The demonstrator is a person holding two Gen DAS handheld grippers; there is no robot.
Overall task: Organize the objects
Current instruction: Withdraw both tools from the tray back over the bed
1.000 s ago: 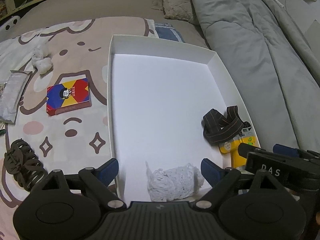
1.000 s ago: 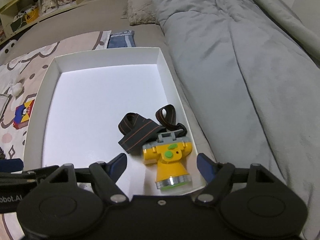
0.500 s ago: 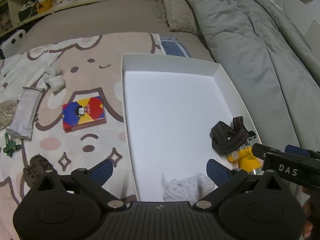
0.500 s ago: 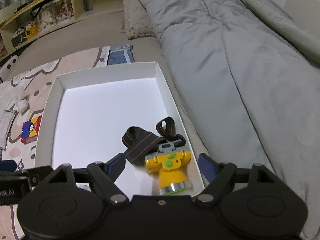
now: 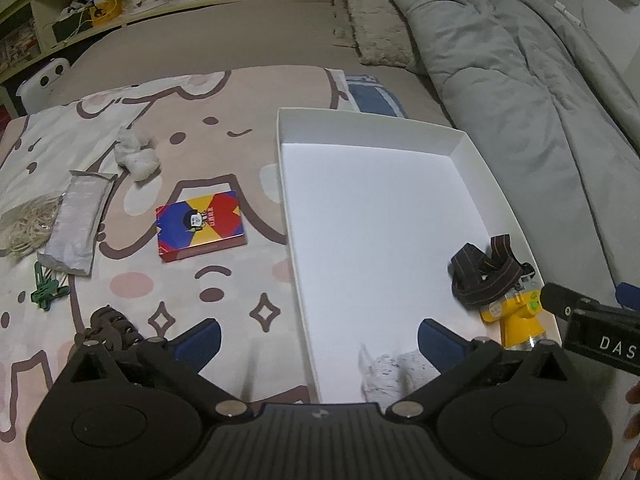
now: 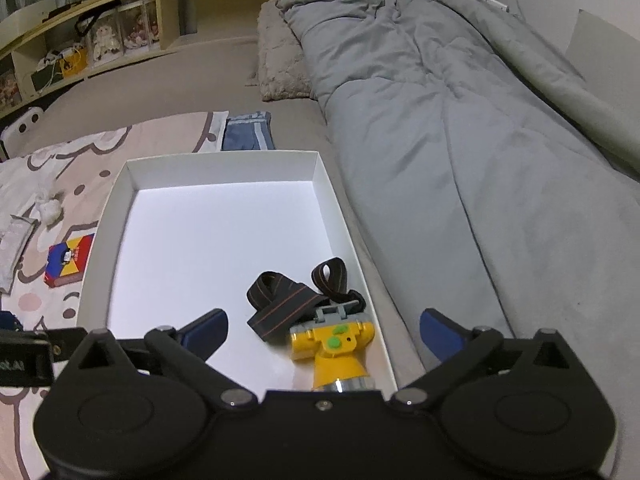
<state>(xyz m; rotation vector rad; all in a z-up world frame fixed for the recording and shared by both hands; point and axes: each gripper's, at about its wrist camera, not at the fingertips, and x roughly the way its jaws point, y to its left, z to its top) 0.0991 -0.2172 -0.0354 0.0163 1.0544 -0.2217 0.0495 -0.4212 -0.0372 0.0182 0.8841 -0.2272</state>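
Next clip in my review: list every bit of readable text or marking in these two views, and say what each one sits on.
"DAS": white letters on the black body of the right gripper, cut off at the left wrist view's edge.
Unreadable: mirrored-looking white letters on the black body of the left gripper at the right wrist view's left edge.
Unreadable: small characters beside the cartoon figure on the red, blue and yellow card box.
Nothing else bears text.

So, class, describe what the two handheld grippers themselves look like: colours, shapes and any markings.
Both are matt black plastic. The left gripper and right gripper each have two round, disc-like housings, triangular linkage arms with silver pivot pins, a ribbed centre section, and blue finger pads. In the left wrist view, the right gripper's side carries a black block with white letters "DAS". No cables or sleeves are visible.
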